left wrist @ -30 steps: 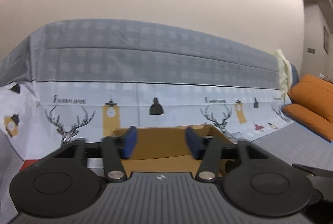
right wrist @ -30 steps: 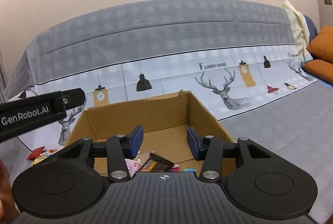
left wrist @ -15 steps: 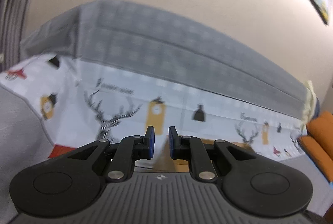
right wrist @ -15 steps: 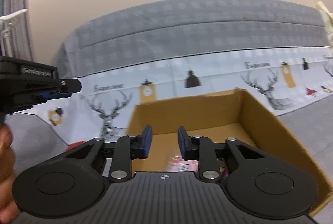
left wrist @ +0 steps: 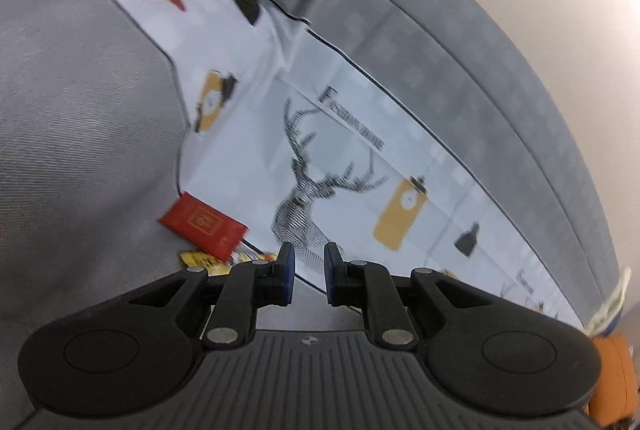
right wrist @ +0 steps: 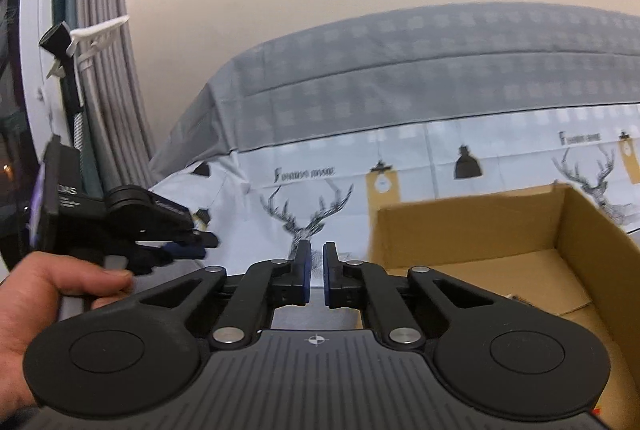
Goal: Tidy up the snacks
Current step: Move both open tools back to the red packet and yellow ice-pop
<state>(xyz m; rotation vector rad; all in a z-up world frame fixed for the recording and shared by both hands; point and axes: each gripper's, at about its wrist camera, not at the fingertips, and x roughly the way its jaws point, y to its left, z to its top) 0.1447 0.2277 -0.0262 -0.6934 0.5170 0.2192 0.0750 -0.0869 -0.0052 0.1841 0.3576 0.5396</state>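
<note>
Snack packet (left wrist: 202, 225) on sofa seat (left wrist: 80, 134), before backrest (left wrist: 440, 70)

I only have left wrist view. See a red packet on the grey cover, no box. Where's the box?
Observer: The cardboard box shows in the right wrist view, right of the right gripper, flaps open.
Operator: Right jaws holding anything?
Observer: No, they are shut on nothing.
Operator: Can you see my left gripper from there?
Observer: Yes, the left gripper is at the left of that view, held by a hand, pointing away from the box.
</note>
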